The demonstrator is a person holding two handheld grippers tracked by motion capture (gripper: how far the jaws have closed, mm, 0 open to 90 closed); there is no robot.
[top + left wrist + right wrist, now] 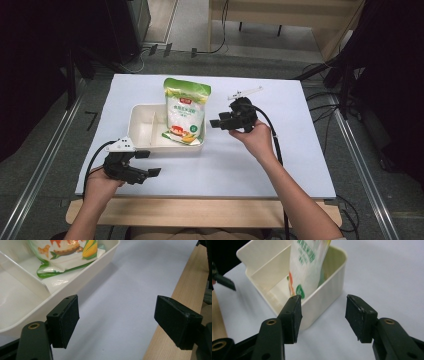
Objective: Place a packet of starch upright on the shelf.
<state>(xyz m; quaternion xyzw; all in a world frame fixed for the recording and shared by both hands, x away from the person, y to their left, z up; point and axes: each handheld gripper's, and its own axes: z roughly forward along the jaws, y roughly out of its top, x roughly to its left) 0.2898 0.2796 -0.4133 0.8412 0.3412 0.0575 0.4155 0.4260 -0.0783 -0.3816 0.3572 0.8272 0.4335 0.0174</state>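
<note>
A white and green snack bag (pixel 186 111) with a corn picture leans in the right compartment of a cream divided tray (pixel 142 142), its top sticking out over the tray's far rim. The right gripper (pixel 216 123) hovers just right of the tray, jaws spread, gripping nothing. The left gripper (pixel 148 163) sits near the tray's front left corner, jaws also spread and empty, over the white tabletop (pixel 280 150)

Both grippers wide open, nothing held: left gripper (pixel 147 163) low by the edge, right gripper (pixel 218 122) farther out.
</note>
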